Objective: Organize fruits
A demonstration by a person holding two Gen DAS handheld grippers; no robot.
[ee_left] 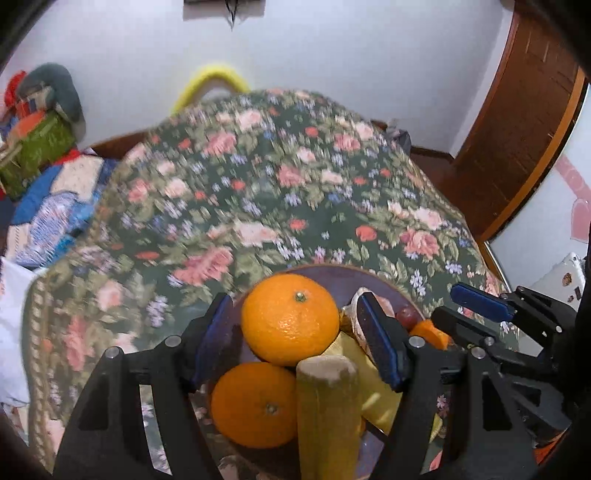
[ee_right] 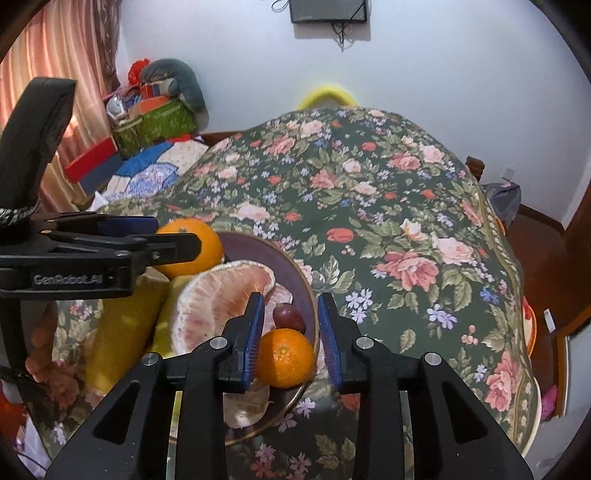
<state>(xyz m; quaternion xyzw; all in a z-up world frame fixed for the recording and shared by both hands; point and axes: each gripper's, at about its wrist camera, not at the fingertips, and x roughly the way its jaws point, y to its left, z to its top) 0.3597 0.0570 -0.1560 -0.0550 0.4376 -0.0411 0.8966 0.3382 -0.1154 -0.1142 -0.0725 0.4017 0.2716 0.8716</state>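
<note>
Floral cloth covers the worktop; the right claw, spread around the small orange, should be lifted clear without nudging the plate.

Ahead of me a floral tablecloth of pink roses on dark green covers the whole table. Behind its far edge curves a yellow chair back against the white wall. A dark screen hangs high on that wall, a cable dangling below. To my left, green boxes, a grey cushion and pink curtains; rightward, a brown wooden door.
</note>
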